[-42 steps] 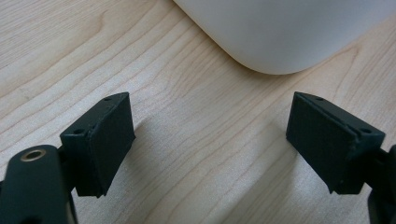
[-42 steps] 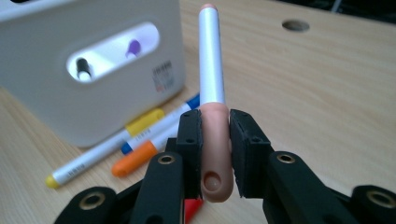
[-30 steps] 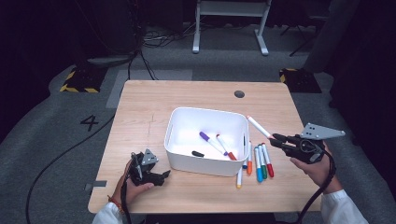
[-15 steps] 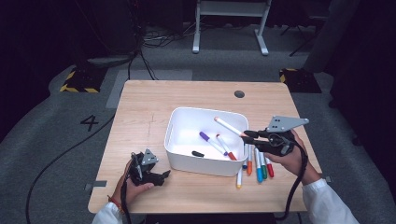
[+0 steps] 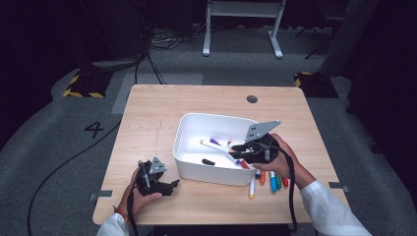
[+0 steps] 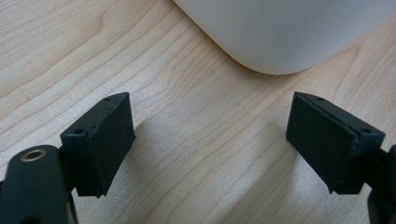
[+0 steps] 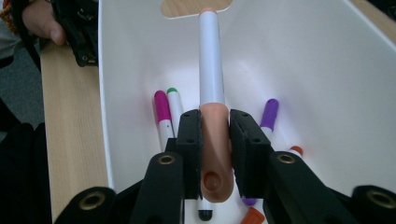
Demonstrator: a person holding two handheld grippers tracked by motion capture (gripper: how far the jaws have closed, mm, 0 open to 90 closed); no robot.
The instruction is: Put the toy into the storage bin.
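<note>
Pale wood grain runs across the light wooden table (image 5: pixel 147 113), where we hold a black two-jaw gripper in each hand. Our right gripper (image 7: pixel 215 140) is clamped on a white-barrelled marker with a peach-coloured cap (image 7: pixel 211 65): the two black pads press on the cap from either side, and the white barrel juts forward, roughly level, over the inside of the white rounded plastic bin (image 5: pixel 194 129). In the high view this right gripper (image 5: pixel 236 147) hangs over the right half of the bin, with the marker (image 5: pixel 214 145) pointing towards the bin's left wall.

On the bin's floor lie several other markers: a magenta-capped one (image 7: pixel 161 112) and a green-capped one (image 7: pixel 174 105) side by side to the left of the held marker, and a purple-capped one (image 7: pixel 269 113) to its right. An orange or red tip shows near the lower edge, though we cannot make out which marker it belongs to.

A loose row of coloured markers (image 5: pixel 268 181) lies on the table just beside the bin's right front corner.

Our left gripper (image 6: pixel 210 135) rests low on the wood near the bin's left front corner, its jaws spread wide with nothing but bare table between them. In the high view it sits in our left hand (image 5: pixel 142 194) at the table's near edge, well apart from the right one.
</note>
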